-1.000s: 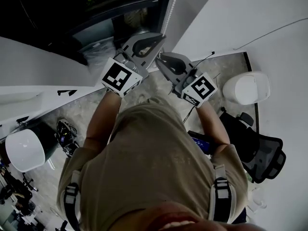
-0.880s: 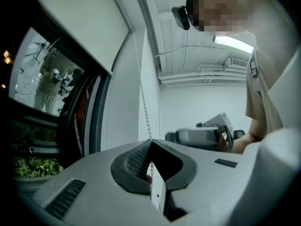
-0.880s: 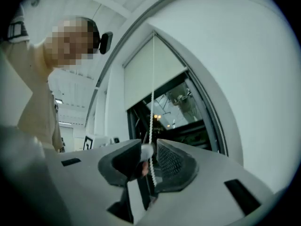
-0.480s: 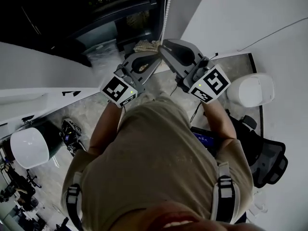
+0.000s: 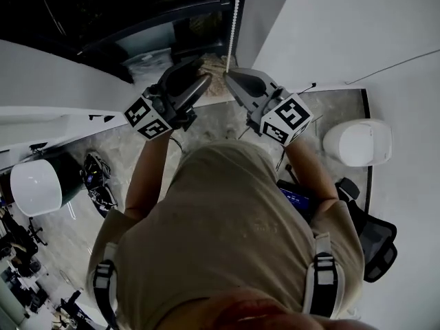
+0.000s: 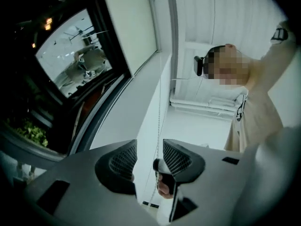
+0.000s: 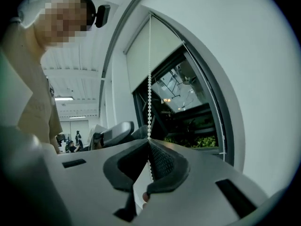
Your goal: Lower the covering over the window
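The left gripper (image 6: 149, 149) is held up at the window (image 6: 70, 62), just left of the bead chain (image 7: 149, 98). Its jaws stand wide and have just been opening. The chain runs through the gap between them, close to one pad, and neither pad presses on it. In the head view this gripper's marker cube faces near and left, and its tips point far and right toward the chain.

The chain hangs straight down from the top of the frame, between the two grippers.

The right gripper (image 7: 148, 143) comes in from the right, with its tips near those of the left one. Its jaws have just been closing and are now pinched together on the chain. The beads go in at the top of the pads and come out below them.

Far up the chain, the pale blind (image 7: 153, 53) covers only the upper part of the window. The dark glass under its lower edge is bare, with green plants (image 7: 202, 142) behind it. A white wall (image 5: 344, 26) rises to the right of the window.
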`<state>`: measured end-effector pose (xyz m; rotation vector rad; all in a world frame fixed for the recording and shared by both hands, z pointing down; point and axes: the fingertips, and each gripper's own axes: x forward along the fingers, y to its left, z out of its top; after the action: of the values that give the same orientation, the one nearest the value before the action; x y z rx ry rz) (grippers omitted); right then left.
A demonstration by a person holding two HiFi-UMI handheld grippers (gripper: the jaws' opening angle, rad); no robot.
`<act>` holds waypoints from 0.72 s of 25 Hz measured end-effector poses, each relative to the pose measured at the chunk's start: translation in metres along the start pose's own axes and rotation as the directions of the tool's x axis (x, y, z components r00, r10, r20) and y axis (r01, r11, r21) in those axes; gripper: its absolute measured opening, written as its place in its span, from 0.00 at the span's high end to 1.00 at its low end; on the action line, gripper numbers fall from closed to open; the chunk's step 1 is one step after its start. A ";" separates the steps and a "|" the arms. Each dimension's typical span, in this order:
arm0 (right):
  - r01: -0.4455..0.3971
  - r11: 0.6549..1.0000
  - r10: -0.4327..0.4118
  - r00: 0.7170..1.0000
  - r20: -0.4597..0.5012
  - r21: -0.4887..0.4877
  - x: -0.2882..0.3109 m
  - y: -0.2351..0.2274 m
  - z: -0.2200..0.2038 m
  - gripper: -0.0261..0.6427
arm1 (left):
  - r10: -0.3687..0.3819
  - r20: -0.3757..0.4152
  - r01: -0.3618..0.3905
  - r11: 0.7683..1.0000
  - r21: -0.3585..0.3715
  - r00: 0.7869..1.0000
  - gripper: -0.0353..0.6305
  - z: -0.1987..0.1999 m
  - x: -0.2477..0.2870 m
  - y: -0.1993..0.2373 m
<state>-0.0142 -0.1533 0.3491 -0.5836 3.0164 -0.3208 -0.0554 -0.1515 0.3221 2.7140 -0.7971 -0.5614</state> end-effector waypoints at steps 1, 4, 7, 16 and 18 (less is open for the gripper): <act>-0.014 1.000 0.014 1.000 -0.001 0.001 -0.002 0.002 -0.002 0.94 | 0.004 -0.013 -0.003 0.999 0.048 1.000 0.70 0.004 0.008 -0.006; -0.055 0.998 0.055 0.998 0.017 0.000 -0.005 0.006 -0.003 0.94 | 0.024 -0.082 -0.006 0.975 0.221 0.996 0.70 0.006 0.036 -0.023; -0.070 0.997 0.070 0.997 0.021 0.018 -0.009 0.001 -0.005 0.94 | 0.099 -0.125 -0.055 0.945 0.321 0.987 0.86 -0.006 0.051 -0.024; 0.000 0.980 0.029 0.989 0.142 -0.197 -0.035 -0.006 0.015 0.81 | 0.182 -0.083 -0.138 0.917 0.375 0.980 0.91 -0.006 0.031 -0.036; -0.035 0.994 0.055 0.980 0.192 -0.104 -0.040 -0.002 0.034 0.81 | 0.185 -0.108 -0.134 0.921 0.365 0.977 0.91 -0.017 0.022 -0.037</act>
<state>0.0268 -0.1466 0.3170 -0.5188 2.8639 -0.1026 -0.0134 -0.1310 0.3182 2.9266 -1.1679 -0.1997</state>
